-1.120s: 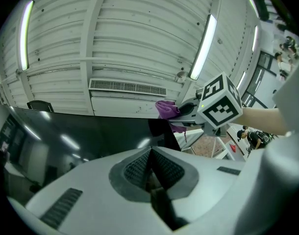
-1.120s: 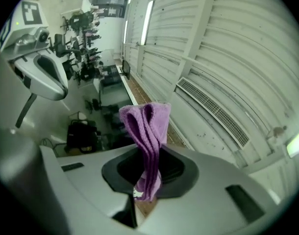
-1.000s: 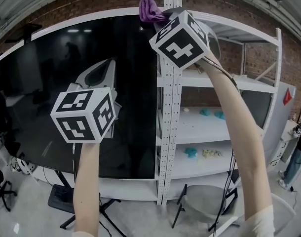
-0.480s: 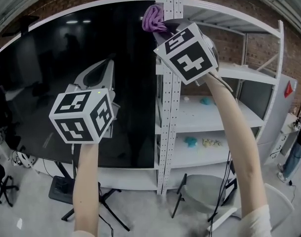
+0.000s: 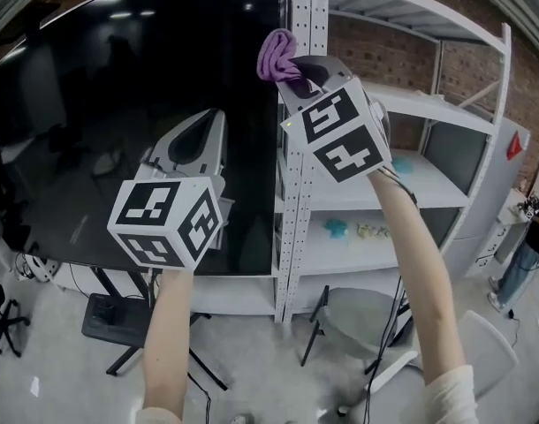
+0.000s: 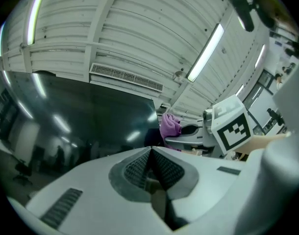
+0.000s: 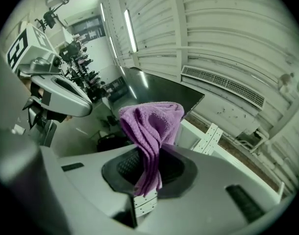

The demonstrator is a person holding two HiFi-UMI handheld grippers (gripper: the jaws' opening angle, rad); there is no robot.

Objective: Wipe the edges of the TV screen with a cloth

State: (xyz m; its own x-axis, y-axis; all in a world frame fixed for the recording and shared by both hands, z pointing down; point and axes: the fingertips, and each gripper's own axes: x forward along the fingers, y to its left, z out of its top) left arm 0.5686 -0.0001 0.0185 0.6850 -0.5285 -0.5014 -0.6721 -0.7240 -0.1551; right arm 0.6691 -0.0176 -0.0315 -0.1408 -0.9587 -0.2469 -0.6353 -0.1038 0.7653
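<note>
At the TV screen [image 5: 119,78], right gripper [image 5: 292,71] pinches cloth [image 5: 277,53]; left gripper [image 5: 206,124] closed.

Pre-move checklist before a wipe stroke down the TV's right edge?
1. Cloth grip: ok, right gripper shut on purple cloth.
2. Cloth sticks out past the jaws: ok.
3. Cloth touching the TV screen edge: cannot tell.
4. Left gripper out of the path: ok, shut, empty, lower and to the left.
5. Room beside the edge: not ok, shelf upright stands right against it.
</note>
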